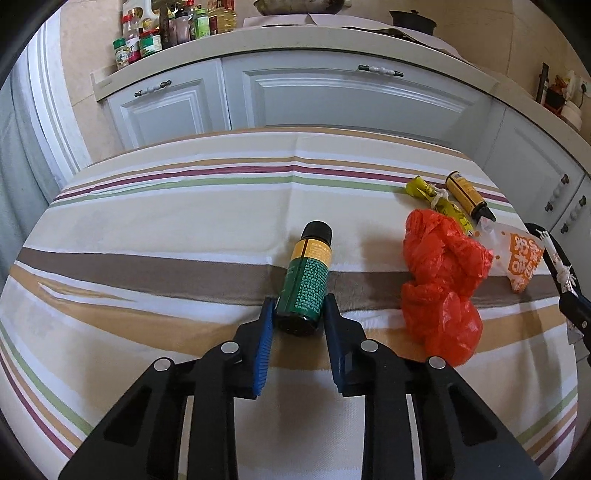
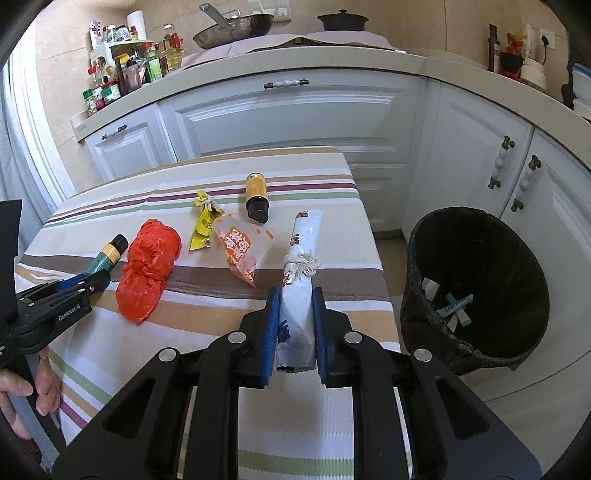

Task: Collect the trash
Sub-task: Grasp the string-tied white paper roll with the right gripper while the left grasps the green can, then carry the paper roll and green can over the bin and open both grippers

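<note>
My left gripper [image 1: 298,308] is shut on a green bottle with a black cap [image 1: 306,280], gripping its base on the striped tablecloth [image 1: 147,221]. My right gripper [image 2: 295,317] is shut on a white wrapper tied with string [image 2: 301,273], near the table's right edge. On the cloth lie a crumpled red plastic bag [image 1: 439,280], an orange-and-white paper bag [image 2: 240,254], a yellow wrapper [image 2: 203,225] and a small amber bottle [image 2: 256,197]. A black trash bin [image 2: 476,288] stands on the floor right of the table, with some scraps inside.
White kitchen cabinets [image 2: 295,118] run behind and to the right of the table. The counter holds spice jars [image 2: 110,85], a pan [image 2: 236,29] and a black pot [image 2: 343,20]. A person's hand [image 2: 22,391] holds the left gripper's handle.
</note>
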The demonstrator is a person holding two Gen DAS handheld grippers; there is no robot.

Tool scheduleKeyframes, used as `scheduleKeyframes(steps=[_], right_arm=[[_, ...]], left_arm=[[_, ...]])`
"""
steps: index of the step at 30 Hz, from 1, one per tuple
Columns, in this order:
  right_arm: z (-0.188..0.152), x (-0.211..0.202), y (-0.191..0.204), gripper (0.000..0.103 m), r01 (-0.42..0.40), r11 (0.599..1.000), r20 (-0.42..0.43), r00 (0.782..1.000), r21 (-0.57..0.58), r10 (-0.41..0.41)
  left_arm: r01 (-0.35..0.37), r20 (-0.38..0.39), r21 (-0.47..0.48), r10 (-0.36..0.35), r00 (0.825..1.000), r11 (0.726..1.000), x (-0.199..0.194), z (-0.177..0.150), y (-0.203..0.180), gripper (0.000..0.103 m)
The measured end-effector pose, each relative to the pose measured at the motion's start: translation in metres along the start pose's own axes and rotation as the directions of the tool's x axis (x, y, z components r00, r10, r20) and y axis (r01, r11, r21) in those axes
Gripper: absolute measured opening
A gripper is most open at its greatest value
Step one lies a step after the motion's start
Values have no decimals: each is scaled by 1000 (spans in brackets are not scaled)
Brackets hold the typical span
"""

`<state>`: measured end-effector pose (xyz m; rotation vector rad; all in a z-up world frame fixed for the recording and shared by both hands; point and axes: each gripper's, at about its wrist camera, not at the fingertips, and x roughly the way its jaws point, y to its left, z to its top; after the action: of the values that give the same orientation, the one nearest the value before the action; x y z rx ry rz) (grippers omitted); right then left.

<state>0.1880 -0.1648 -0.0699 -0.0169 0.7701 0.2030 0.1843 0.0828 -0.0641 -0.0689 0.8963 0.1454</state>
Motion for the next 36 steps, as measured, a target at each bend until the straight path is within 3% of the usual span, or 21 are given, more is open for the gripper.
scheduleKeyframes(steps=[8,15,22,36], right_arm=[[-9,-20,-1,17,11,1000,60,998,-7,-10],[-12,-49,-12,17,51,999,136,989,5,-52],[-9,-70,-49,17,107,993,178,977,57,-115],[-6,-82,-144,17,212,963,208,947,169,-245]], left_arm=[[15,72,-2,-15,997,1000,-31,-11,1,25],[55,154,42,-61,986,998,-68,-14,-24,25],[137,229,144,-167,959,980,-96,-5,-80,25],[243,233,280,-312,921,929,-98,12,-194,25]])
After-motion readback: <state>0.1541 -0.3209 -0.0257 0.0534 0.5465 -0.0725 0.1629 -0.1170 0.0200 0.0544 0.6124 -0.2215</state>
